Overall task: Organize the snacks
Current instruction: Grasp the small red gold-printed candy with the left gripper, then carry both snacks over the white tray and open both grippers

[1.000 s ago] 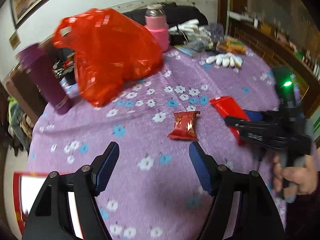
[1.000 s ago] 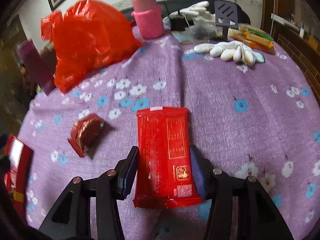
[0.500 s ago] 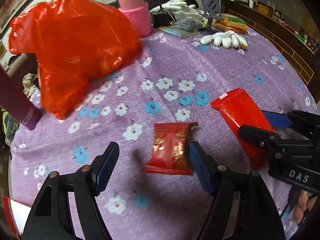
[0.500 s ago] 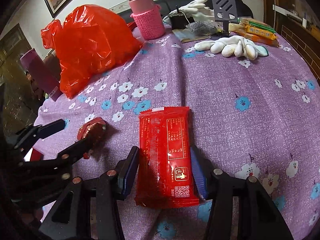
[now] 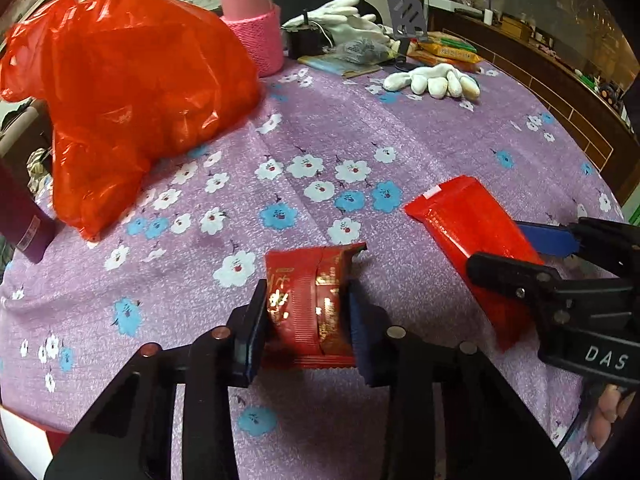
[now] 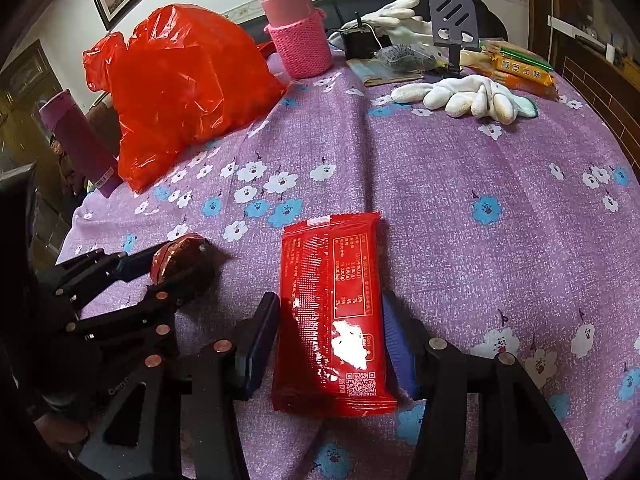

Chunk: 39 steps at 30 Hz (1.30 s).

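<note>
My left gripper (image 5: 306,312) is shut on a small red snack packet (image 5: 310,300) that lies on the purple flowered tablecloth (image 5: 360,132); it also shows at the left of the right wrist view (image 6: 178,254). My right gripper (image 6: 330,328) is shut on a long red snack pack (image 6: 334,304), label side up, flat on the cloth. In the left wrist view this pack (image 5: 468,232) and the right gripper (image 5: 516,252) sit to the right of the small packet.
A red plastic bag (image 5: 120,92) lies at back left, with a purple bottle (image 6: 78,140) beside it. A pink flask (image 6: 296,28), white gloves (image 6: 460,94), a phone stand (image 6: 454,20) and orange snack packs (image 6: 520,68) fill the far edge.
My left gripper has moved forward to the small red packet and closed on its sides. My right gripper stays on the long pack.
</note>
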Tool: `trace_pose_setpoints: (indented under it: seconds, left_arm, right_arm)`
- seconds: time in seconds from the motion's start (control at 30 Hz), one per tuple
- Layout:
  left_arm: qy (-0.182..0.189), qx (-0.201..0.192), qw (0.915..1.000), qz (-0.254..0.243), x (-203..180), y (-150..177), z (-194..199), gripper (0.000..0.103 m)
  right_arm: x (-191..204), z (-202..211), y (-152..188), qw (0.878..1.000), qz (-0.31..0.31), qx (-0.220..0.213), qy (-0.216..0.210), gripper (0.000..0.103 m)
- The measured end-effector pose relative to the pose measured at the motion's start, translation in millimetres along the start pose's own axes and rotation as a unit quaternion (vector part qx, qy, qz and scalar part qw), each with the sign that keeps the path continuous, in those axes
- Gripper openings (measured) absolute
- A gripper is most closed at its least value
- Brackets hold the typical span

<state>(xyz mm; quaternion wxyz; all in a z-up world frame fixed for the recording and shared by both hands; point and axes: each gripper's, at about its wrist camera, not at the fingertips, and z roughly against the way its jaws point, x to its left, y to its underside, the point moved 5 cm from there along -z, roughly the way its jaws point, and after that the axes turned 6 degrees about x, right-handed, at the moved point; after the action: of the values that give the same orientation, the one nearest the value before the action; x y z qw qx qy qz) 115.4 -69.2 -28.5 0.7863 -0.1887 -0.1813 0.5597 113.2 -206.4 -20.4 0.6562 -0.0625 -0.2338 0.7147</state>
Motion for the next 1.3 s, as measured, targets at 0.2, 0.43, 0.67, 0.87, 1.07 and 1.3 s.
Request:
trace_pose_setpoints:
  seconds: [0.2,0.43,0.67,0.87,1.07,1.3]
  left_arm:
    - [0.008,-0.024,0.9993,0.027,11.1,19.4,21.7,0.031]
    - [-0.010,-0.057,0.9973,0.045,25.0,60.5,75.8,0.032]
    - [-0.023,-0.100,0.9931,0.056,43.1,110.4,142.4,0.032]
    - [-0.016,-0.110,0.9896,0.091,65.5,144.3,169.9,0.032]
    - [-0.016,-0.127,0.9860,0.106,79.6,165.8,186.7,0.032]
    - [-0.029,-0.143,0.9786,0.145,119.1,193.9,204.9,0.032]
  right_arm:
    - [2.4,0.9,1.6,1.000,0.005,0.002,-0.007,0.049]
    - [19.1,3.4,5.3,0.999,0.035,0.001,-0.020,0.041]
    - [54.3,4.1,17.8,0.994,0.099,-0.021,0.048,0.040]
    - [79.0,-14.6,29.0,0.985,0.142,0.008,0.099,0.056]
    - [61.8,-11.2,24.6,0.993,0.085,0.000,0.078,0.052]
    - [75.6,2.9,40.4,0.999,0.022,0.022,-0.027,0.051]
